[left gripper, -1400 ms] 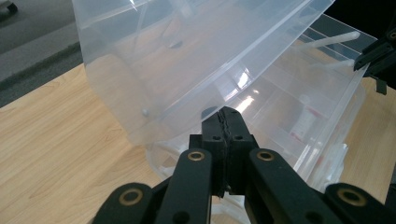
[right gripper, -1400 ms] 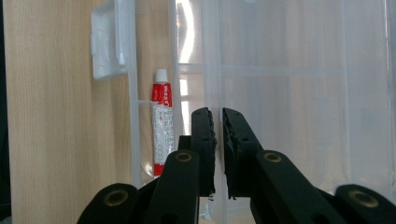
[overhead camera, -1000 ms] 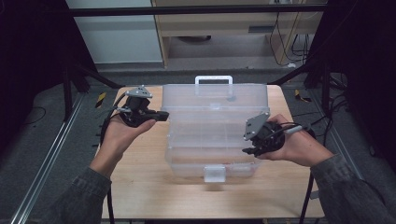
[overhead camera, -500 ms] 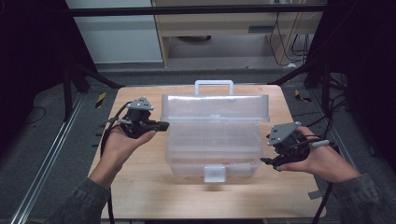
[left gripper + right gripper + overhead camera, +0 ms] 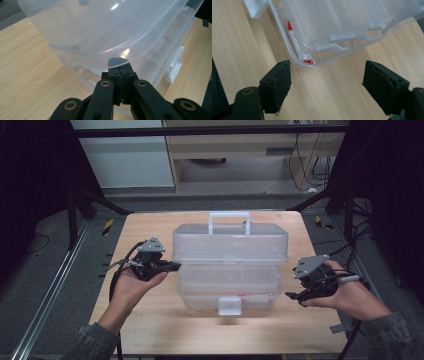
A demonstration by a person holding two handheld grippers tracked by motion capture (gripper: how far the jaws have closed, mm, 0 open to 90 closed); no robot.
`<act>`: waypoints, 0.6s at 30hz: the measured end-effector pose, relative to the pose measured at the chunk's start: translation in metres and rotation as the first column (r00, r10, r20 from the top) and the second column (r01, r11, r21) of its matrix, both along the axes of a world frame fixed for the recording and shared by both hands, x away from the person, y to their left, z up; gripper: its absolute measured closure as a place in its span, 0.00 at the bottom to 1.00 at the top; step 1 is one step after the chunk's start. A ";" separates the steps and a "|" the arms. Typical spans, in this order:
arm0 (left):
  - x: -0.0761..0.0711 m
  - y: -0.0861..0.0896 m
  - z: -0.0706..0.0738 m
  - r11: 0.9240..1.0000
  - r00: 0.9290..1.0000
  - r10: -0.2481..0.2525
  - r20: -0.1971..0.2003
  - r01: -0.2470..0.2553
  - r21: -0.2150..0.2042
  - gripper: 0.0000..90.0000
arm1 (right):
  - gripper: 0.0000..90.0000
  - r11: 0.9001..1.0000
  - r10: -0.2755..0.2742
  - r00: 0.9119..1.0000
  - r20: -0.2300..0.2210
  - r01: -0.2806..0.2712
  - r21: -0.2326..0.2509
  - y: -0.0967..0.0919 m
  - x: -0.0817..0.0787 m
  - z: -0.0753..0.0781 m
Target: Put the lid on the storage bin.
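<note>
Mid-desk [image 5: 150, 330], our left gripper [image 5: 120, 68] pinches the clear box's [image 5: 230, 285] raised lid [image 5: 230, 242]; the right gripper [image 5: 327, 82] hangs spread, empty. That thin-edged pinch may slip, dropping the lid.

Glossy translucent plastic toolbox [image 5: 230, 265], matt wooden table [image 5: 150, 325]

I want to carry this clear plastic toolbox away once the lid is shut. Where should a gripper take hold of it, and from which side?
Probably the arched carry handle on top of the lid, approached from above with the jaws across its bar. It stands upright, clear of the lid, with an open gap beneath for a jaw. The box body looks too wide and smooth for either gripper.
</note>
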State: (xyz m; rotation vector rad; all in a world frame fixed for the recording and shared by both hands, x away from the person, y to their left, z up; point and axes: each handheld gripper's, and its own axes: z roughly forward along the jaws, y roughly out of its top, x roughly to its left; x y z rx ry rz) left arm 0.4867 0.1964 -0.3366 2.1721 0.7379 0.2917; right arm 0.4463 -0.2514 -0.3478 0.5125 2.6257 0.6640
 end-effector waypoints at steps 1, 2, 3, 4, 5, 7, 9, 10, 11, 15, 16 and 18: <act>-0.001 0.001 -0.006 1.000 1.000 0.003 -0.012 -0.003 -0.007 0.99 | 0.25 1.000 0.000 1.000 0.002 0.000 0.002 0.000 0.000 -0.001; -0.002 0.002 -0.009 1.000 1.000 0.004 -0.014 -0.004 -0.002 0.99 | 0.25 1.000 -0.002 1.000 0.002 0.002 -0.001 -0.001 0.000 -0.001; -0.002 0.003 -0.010 1.000 1.000 0.005 -0.017 -0.005 -0.003 0.99 | 0.25 1.000 0.000 1.000 -0.002 0.000 0.001 -0.001 0.000 -0.002; -0.003 0.003 -0.012 1.000 1.000 0.006 -0.019 -0.006 -0.005 0.99 | 0.25 1.000 -0.001 1.000 -0.003 0.001 -0.001 -0.002 0.000 -0.003; -0.003 0.004 -0.012 1.000 1.000 0.008 -0.019 -0.008 -0.004 0.99 | 0.26 1.000 -0.003 1.000 -0.002 0.003 -0.003 -0.002 0.000 -0.003; -0.004 0.006 -0.013 1.000 1.000 0.009 -0.019 -0.010 -0.005 0.99 | 0.25 1.000 -0.008 1.000 -0.004 0.008 -0.001 -0.003 -0.001 -0.004; -0.004 0.008 -0.013 1.000 1.000 0.012 -0.021 -0.012 -0.008 0.99 | 0.25 1.000 -0.011 1.000 -0.006 0.011 -0.002 -0.004 -0.001 -0.005; -0.004 0.008 -0.013 1.000 1.000 0.012 -0.021 -0.012 -0.008 0.99 | 0.25 1.000 -0.011 1.000 -0.006 0.011 -0.002 -0.004 -0.001 -0.005; -0.004 0.008 -0.013 1.000 1.000 0.013 -0.019 -0.013 -0.006 0.99 | 0.25 1.000 -0.011 1.000 -0.008 0.011 -0.001 -0.005 -0.001 -0.006; -0.005 0.009 -0.015 1.000 1.000 0.012 -0.021 -0.012 0.000 0.99 | 0.25 1.000 -0.013 1.000 -0.012 0.013 -0.001 -0.006 0.000 -0.008; -0.006 0.010 -0.016 1.000 1.000 0.013 -0.020 -0.013 0.001 0.99 | 0.25 1.000 -0.015 1.000 -0.012 0.015 -0.003 -0.006 0.000 -0.009; -0.006 0.010 -0.017 1.000 1.000 0.011 -0.022 -0.011 0.002 0.99 | 0.25 1.000 -0.021 1.000 -0.013 0.021 -0.004 -0.007 0.001 -0.010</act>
